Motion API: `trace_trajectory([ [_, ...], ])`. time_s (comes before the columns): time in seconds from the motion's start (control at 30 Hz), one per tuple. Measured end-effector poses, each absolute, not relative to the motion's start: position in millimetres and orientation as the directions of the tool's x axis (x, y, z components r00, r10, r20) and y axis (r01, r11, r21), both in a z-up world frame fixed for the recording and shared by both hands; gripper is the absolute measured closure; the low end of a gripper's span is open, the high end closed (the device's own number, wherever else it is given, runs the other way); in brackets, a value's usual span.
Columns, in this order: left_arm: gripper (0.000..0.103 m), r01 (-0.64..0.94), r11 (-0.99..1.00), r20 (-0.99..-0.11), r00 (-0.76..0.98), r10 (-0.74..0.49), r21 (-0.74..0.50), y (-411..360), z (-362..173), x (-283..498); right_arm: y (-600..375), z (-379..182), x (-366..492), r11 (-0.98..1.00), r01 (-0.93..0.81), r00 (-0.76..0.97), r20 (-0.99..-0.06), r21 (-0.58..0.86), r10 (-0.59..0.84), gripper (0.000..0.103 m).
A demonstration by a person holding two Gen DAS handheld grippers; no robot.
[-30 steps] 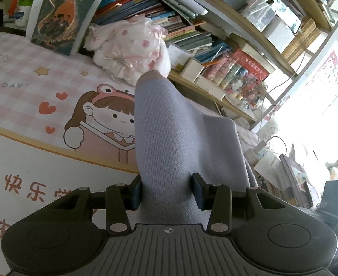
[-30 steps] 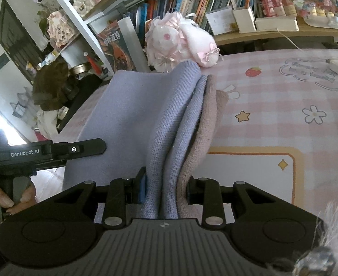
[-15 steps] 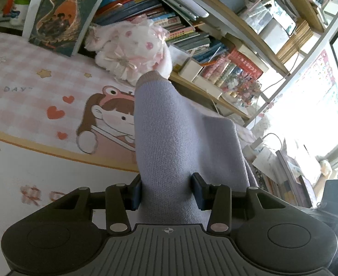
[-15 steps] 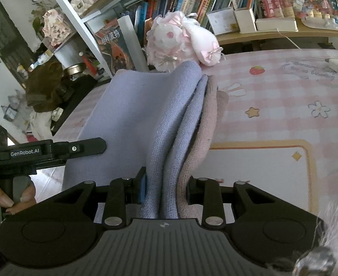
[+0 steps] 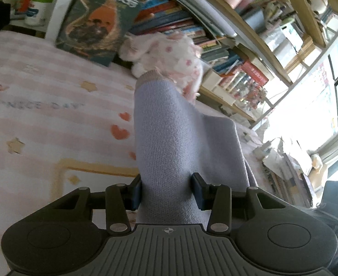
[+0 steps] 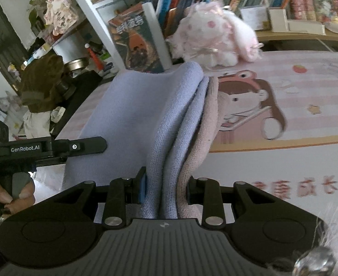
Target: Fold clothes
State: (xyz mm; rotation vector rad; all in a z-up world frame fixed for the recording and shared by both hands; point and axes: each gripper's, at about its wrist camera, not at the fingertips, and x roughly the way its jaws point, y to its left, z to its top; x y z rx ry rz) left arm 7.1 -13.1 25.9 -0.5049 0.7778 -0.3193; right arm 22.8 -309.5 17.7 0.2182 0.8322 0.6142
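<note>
A lavender knit garment (image 5: 176, 133) with a pinkish-beige trim is held up above the pink patterned table cover (image 5: 42, 105). My left gripper (image 5: 166, 189) is shut on one bunched part of it. My right gripper (image 6: 165, 187) is shut on several folded layers of the same garment (image 6: 146, 105), lavender on the left and the beige edge (image 6: 205, 124) on the right. In the right wrist view the left gripper (image 6: 54, 147) appears at the left edge, held by a hand, with the cloth spanning between the two. The gripper pads are hidden by cloth.
A pink and white plush toy (image 6: 215, 36) and an upright book (image 6: 136, 43) stand at the back of the table against crowded bookshelves (image 5: 215, 34). A cartoon girl print (image 6: 244, 105) lies on the cover. Clutter stands beyond the table's left end (image 6: 44, 87).
Both grippers have moved with the garment: toward the table's back in the left view, sideways in the right. The views are blurred by the motion. Both grips stay shut.
</note>
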Motion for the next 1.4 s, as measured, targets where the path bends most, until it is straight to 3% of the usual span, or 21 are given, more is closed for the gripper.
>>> trace_trajectory([
  [0.63, 0.061, 0.028, 0.823, -0.579, 0.697, -0.423, -0.567, 68, -1, 131, -202, 12, 150, 0.825, -0.479, 0.529, -0.651, 0.3, 0.544, 0.075],
  [1.4, 0.058, -0.096, 0.826, -0.627, 0.701, -0.34, -0.556, 86, -24, 214, -171, -15, 255, 0.849, -0.381, 0.529, -0.666, 0.368, 0.526, 0.07],
])
